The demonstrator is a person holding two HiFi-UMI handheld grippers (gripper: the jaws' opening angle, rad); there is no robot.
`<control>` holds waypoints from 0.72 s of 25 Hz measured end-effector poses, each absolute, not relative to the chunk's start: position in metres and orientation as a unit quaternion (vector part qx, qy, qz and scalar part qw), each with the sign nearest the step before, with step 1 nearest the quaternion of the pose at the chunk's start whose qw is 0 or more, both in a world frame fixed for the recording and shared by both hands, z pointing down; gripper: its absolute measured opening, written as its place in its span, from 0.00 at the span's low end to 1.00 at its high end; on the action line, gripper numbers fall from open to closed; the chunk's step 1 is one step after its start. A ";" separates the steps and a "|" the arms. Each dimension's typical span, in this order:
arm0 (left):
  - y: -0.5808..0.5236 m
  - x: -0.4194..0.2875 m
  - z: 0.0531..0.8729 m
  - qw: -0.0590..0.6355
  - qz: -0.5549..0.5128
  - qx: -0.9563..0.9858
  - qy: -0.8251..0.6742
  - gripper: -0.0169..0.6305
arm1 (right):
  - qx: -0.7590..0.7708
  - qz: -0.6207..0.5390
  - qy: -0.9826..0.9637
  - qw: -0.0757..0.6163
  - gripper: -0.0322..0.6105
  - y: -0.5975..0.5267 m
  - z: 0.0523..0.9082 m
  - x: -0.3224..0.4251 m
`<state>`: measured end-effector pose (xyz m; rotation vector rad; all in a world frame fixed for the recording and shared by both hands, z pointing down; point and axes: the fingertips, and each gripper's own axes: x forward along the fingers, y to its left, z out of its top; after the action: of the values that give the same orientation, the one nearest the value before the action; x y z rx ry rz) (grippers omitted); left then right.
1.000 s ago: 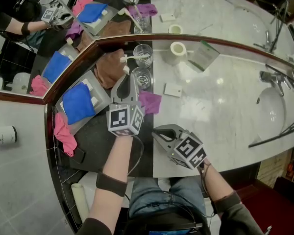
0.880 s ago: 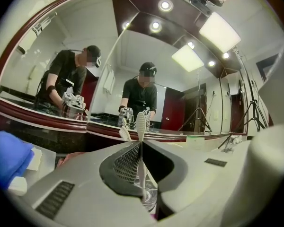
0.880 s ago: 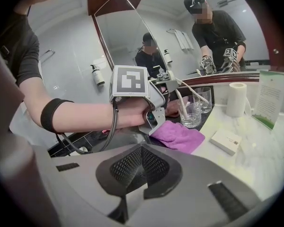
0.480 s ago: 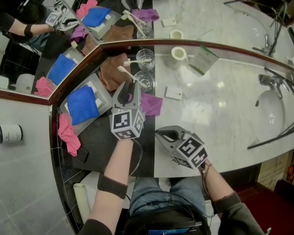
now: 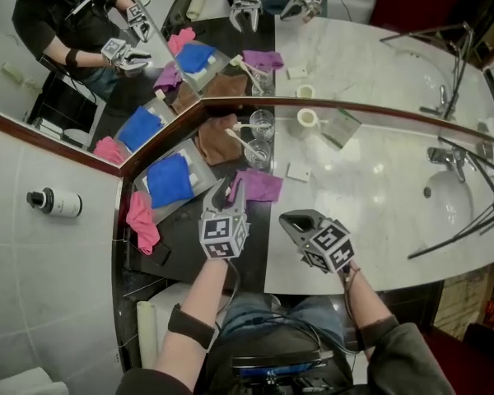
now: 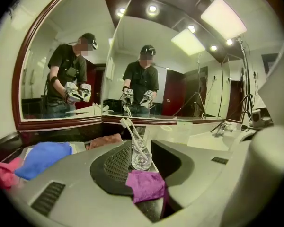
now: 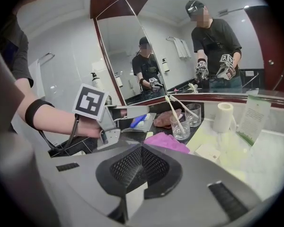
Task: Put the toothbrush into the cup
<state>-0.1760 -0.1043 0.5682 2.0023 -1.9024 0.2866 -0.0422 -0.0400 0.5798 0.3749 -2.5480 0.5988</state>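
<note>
A clear glass cup (image 5: 258,154) stands on the dark counter strip by the mirror, and a white toothbrush (image 5: 240,139) leans in it, head up and to the left. My left gripper (image 5: 229,192) sits short of the cup, over the near edge of a purple cloth (image 5: 259,185). Its jaws have just been opening and stand open with nothing between them. In the left gripper view the cup (image 6: 141,156) and toothbrush (image 6: 131,130) show past the left gripper (image 6: 142,145). My right gripper (image 5: 296,220) hovers shut and empty over the marble to the right; its view shows the cup (image 7: 181,126).
A tray (image 5: 194,158) with a blue cloth (image 5: 169,179), a pink cloth (image 5: 142,220) and a brown cloth (image 5: 220,139) lie left of the cup. A white roll (image 5: 307,118), a small card (image 5: 298,171) and a sink (image 5: 465,183) are to the right. Mirrors stand close behind.
The left gripper has let go of the toothbrush, opened, and drawn back from the cup toward me. The toothbrush now rests in the cup. The right gripper has risen a little.
</note>
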 end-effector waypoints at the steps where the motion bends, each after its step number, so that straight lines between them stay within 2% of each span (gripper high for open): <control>1: -0.098 -0.176 0.563 0.182 0.108 0.711 -0.671 0.23 | 0.142 0.217 -0.934 0.245 0.08 -0.043 0.577 -0.038; 7: -0.064 -0.173 0.537 0.190 0.140 0.724 -0.649 0.21 | 0.168 0.210 -0.933 0.240 0.08 -0.051 0.561 -0.012; 11: -0.050 -0.174 0.523 0.186 0.151 0.728 -0.642 0.09 | 0.182 0.208 -0.931 0.238 0.08 -0.055 0.555 0.000; 18: -0.028 -0.176 0.514 0.198 0.142 0.731 -0.638 0.03 | 0.197 0.202 -0.929 0.238 0.08 -0.060 0.547 0.016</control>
<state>-0.1759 -0.0279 0.5145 2.0448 -1.7855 0.3988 0.0163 -0.0604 0.5467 0.5395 -2.5453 0.5542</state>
